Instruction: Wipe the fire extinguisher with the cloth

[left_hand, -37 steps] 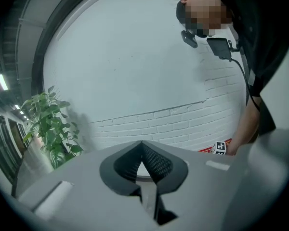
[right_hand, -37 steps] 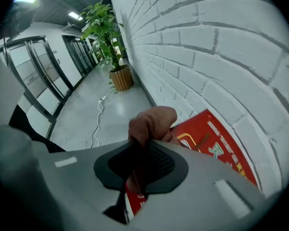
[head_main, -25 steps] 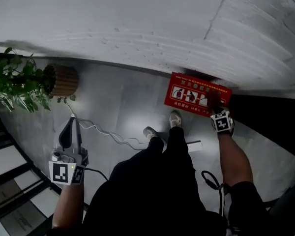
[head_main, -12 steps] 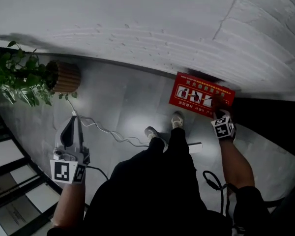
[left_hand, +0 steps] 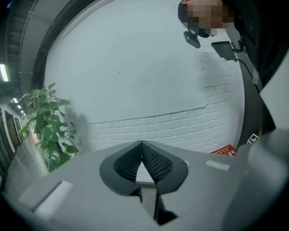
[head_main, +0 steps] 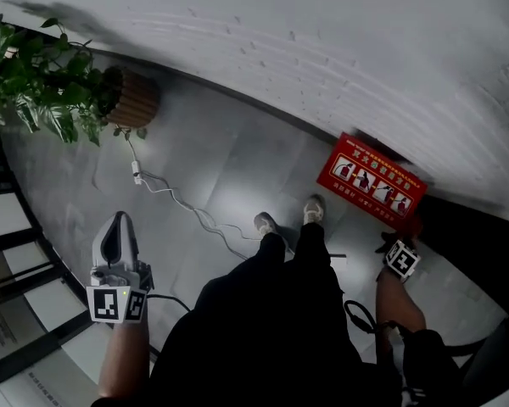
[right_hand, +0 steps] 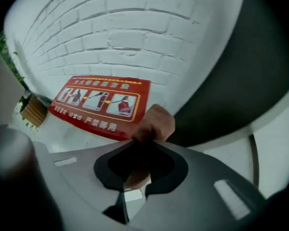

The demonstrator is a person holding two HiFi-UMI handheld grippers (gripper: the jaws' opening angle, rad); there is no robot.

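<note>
A red fire-extinguisher box (head_main: 371,182) printed with white instruction pictures leans against the white brick wall; the right gripper view shows it too (right_hand: 98,102). No extinguisher itself is visible. My right gripper (head_main: 396,246) hangs just below and right of the box, pointing steeply down. It (right_hand: 143,143) is shut on a reddish-brown cloth (right_hand: 154,124) that bulges out past the jaws. My left gripper (head_main: 119,227) is held out over the grey floor at the left, far from the box. Its jaws (left_hand: 142,146) meet with nothing between them.
A leafy plant (head_main: 42,83) in a ribbed wooden pot (head_main: 134,100) stands at the wall's foot, far left. A white cable (head_main: 187,206) snakes across the floor toward the person's shoes (head_main: 267,225). A black cable (head_main: 360,316) hangs by the right arm.
The right gripper with the cloth has come off the red box and now sits below and to its right. The left gripper has shifted along with the body; both stay shut.
</note>
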